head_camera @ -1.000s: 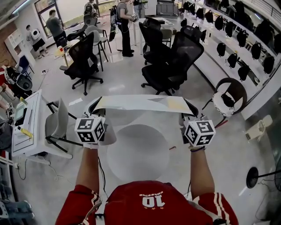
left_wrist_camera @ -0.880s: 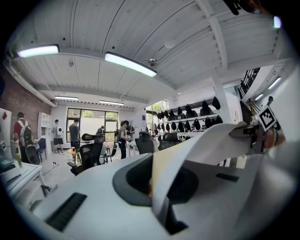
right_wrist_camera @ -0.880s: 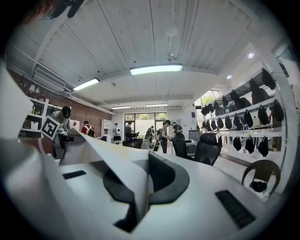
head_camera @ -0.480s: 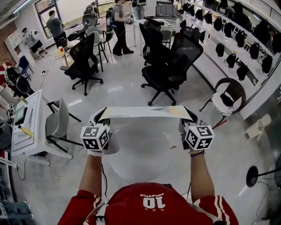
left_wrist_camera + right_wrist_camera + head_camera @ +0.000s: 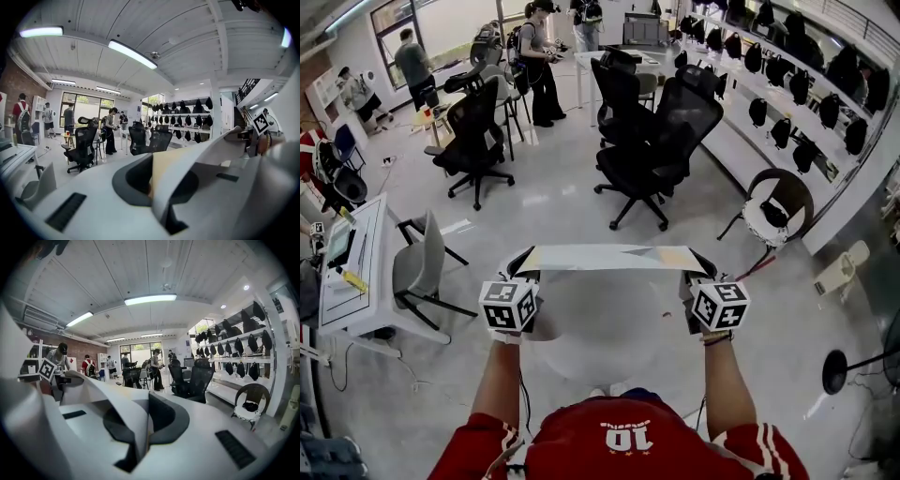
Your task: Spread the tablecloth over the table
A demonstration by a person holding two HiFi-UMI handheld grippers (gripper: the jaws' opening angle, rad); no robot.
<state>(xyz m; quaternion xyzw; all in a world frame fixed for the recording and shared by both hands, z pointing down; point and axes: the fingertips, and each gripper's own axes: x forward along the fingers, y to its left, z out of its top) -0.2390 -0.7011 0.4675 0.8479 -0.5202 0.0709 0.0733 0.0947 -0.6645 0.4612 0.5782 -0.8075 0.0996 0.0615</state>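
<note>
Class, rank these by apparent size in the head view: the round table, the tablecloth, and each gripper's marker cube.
1. round table, largest.
2. tablecloth, seen as a stretched strip.
3. left cube and right cube: they look alike, so they tie.

- Tablecloth [image 5: 602,257]: past the edge pinched in the left tongs [image 5: 523,265] and right tongs [image 5: 696,266], it runs out of both gripper views.
- Tong tips: mostly behind the marker cubes [image 5: 508,305] in the head view.
- Counter [image 5: 581,349], below and between the tongs: outline faint, rim hard to trace.
- Dark shelf items [image 5: 757,111], beyond the right tongs: too small to name.
</note>
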